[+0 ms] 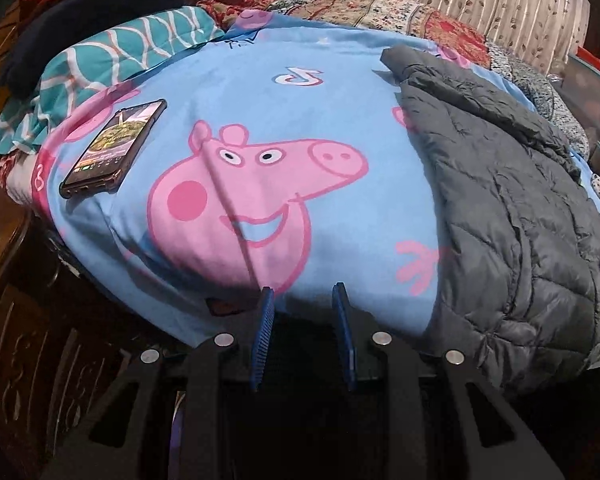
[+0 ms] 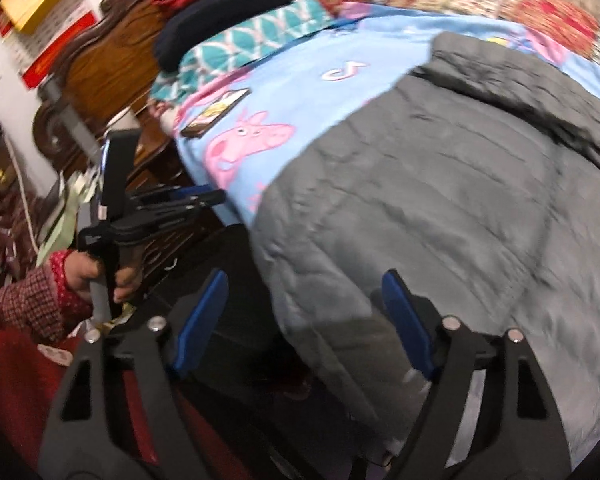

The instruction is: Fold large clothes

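2 grippers: left (image 1: 303,294) narrow, empty; right (image 2: 306,280) wide, empty; 1 grey jacket (image 2: 440,200); 1 phone (image 1: 114,148)

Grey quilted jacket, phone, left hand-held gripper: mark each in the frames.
grey quilted jacket (image 2: 440,208): right wrist view, middle of its quilted body.
phone (image 1: 114,148): left wrist view, centre of its lit screen.
left hand-held gripper (image 1: 303,300): left wrist view, gap midway between its blue fingertips.

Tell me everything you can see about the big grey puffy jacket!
The grey jacket looks soft and puffy, with stitched quilt lines and many wrinkles. It lies spread out, rumpled, on the blue blanket with the pink cartoon pig, covering that blanket's right side. Its near edge droops over the side of the bed. The right gripper, open, hovers at that edge, not pinching it yet.
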Motion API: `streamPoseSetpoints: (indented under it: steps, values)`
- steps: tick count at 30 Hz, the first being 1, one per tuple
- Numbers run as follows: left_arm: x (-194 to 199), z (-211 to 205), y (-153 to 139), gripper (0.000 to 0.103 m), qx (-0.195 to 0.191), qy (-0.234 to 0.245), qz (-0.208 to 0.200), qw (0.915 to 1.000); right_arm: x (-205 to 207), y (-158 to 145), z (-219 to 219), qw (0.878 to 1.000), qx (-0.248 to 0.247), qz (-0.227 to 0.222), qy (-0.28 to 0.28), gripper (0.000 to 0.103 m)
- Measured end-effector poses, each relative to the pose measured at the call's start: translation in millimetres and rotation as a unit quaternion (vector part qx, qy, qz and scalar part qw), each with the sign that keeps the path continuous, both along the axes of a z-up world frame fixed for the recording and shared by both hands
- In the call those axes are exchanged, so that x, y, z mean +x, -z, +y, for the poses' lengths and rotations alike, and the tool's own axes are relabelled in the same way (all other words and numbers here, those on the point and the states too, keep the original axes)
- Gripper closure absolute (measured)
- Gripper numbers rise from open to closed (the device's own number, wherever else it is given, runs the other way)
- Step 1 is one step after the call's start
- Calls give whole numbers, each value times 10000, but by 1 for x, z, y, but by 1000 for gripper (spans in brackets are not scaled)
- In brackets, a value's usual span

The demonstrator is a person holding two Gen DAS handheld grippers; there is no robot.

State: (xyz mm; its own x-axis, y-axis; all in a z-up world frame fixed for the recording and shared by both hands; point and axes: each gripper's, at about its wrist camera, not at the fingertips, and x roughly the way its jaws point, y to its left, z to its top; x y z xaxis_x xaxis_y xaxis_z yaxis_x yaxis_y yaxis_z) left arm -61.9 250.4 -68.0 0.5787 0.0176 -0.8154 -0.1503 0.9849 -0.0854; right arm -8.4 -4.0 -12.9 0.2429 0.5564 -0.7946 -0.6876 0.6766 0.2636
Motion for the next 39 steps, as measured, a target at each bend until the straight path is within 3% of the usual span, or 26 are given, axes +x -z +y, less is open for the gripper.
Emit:
streamPoseSetpoints:
  steps: [20,28,39]
  values:
    - [12,-23,8,73,-369,788,293,9958,11,8,7,9995,-106,289,-37,35]
    - [11,-32,12,73,-734,1084,441,9904,9,11,8,9993,-77,356,-118,35]
    - [17,-51,8,55,-1180,1873,437,9742,6,10,-4,9994,-61,339,-35,35]
